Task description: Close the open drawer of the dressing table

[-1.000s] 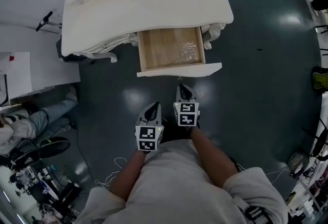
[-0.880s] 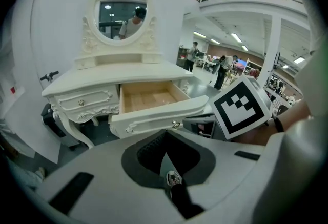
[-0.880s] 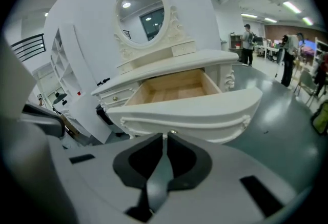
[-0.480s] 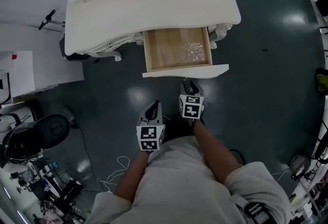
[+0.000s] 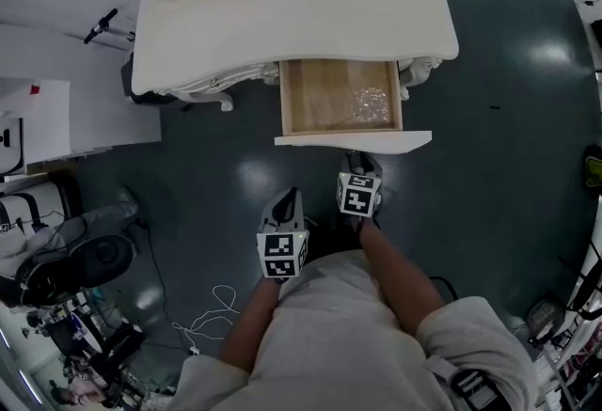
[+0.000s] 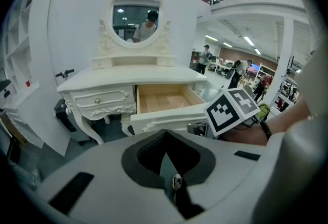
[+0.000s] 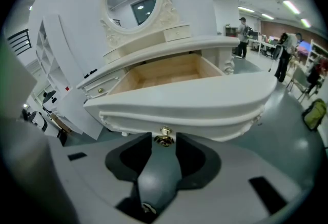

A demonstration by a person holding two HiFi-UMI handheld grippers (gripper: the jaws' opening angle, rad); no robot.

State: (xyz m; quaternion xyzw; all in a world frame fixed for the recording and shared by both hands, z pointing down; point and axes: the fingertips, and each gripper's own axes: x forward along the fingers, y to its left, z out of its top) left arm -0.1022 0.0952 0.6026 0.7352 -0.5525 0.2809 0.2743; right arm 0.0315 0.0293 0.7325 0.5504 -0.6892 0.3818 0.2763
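The white dressing table has its right drawer pulled out, a clear plastic wrap lying inside. My right gripper is just short of the drawer front. Its jaws have just been opening and stand open, the brass knob at the gap between the tips, with no pad pressing on it. My left gripper hangs lower and to the left over the floor, jaws shut and empty. The left gripper view shows the open drawer ahead.
A closed drawer with a knob lies left of the open one, under an oval mirror. A white panel and cluttered gear stand at the left. Cables trail on the dark floor.
The right gripper has come closer to the drawer front. The table sits lower and further right in the head view. The left gripper has barely shifted.
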